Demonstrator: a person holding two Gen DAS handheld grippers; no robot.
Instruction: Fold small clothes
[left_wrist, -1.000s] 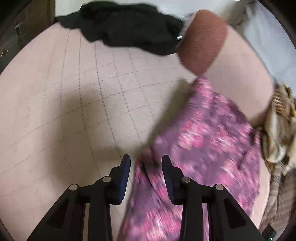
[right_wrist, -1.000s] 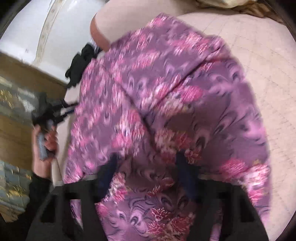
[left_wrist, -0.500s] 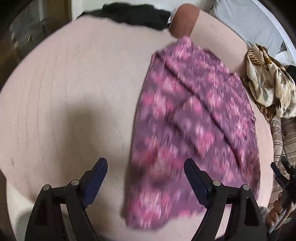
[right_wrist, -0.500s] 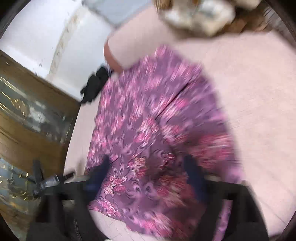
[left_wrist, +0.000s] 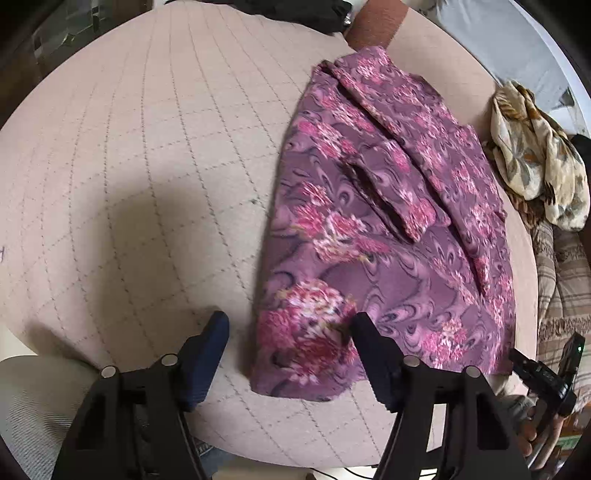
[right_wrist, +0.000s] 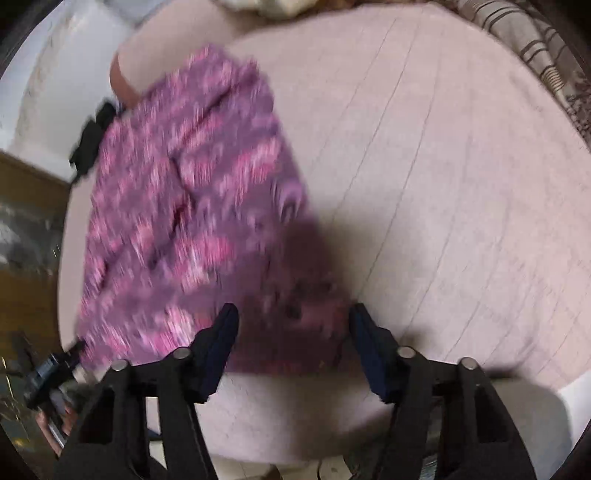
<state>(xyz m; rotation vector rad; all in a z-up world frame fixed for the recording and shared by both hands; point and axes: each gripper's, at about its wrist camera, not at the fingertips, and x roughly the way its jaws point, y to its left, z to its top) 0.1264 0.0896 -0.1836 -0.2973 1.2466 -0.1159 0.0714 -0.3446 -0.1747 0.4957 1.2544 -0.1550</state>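
Purple floral-print fabric garment (left_wrist: 388, 229) lies spread on the pale pink quilted padded surface (left_wrist: 147, 155), occupying the right half of the left wrist view. Upper part shows two overlapping folded strips of the same cloth running diagonally; a slit-like dark opening sits near the garment's middle. Near hem reaches close to the surface's front edge.

Left gripper (left_wrist: 290, 345): jaws spread wide, nothing between them. It hovers above the garment's near left corner; left finger (left_wrist: 207, 354) over bare quilted surface, right finger over the pink flower print. Contact with the cloth cannot be determined.

Right gripper (right_wrist: 293, 332): jaws likewise spread wide, holding nothing. It sits over the near edge of the garment (right_wrist: 184, 206), which is motion-blurred in the right wrist view. Shadow falls on the cloth between the fingers.

Surroundings: black crumpled cloth (left_wrist: 295, 13) at the far edge of the surface; rust-brown cushion (left_wrist: 376, 22) just beside it, at the garment's far end. Cream and tan leaf-print scarf (left_wrist: 535, 155) bunched to the right, apart from the garment. Beige striped blanket (left_wrist: 565, 280) lies below the scarf at the right edge.
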